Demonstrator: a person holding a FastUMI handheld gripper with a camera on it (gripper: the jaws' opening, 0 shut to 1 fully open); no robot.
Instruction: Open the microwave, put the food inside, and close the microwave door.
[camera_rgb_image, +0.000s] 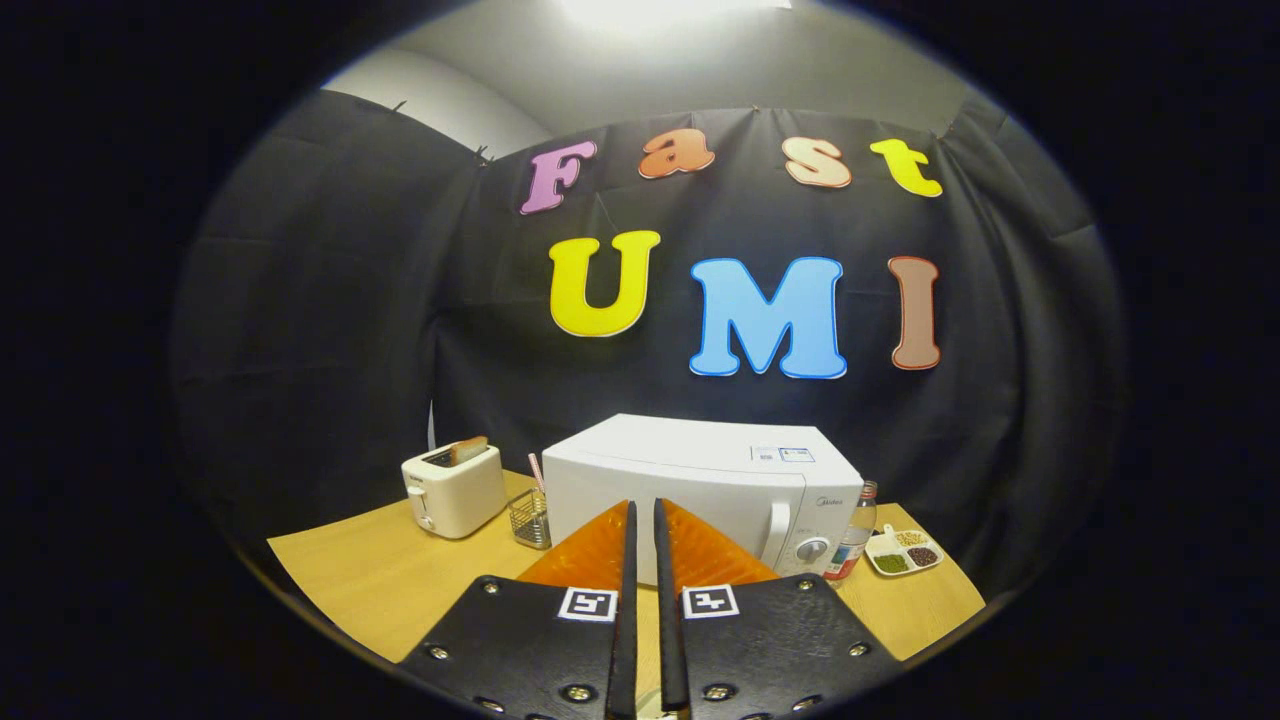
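None of the three task steps is complete. The microwave (700, 480) stands closed on the wooden table (380, 575), directly beyond the gripper (642, 515), whose fingers are nearly together with nothing between them. A toaster (452, 488) with bread in its slot sits to one side, next to a small wire basket (530, 517); a bottle (856, 535) and a divided dish (903, 552) sit to the other (the dish holds food, possibly the item to load). Remaining: open the door, load food, close the door.
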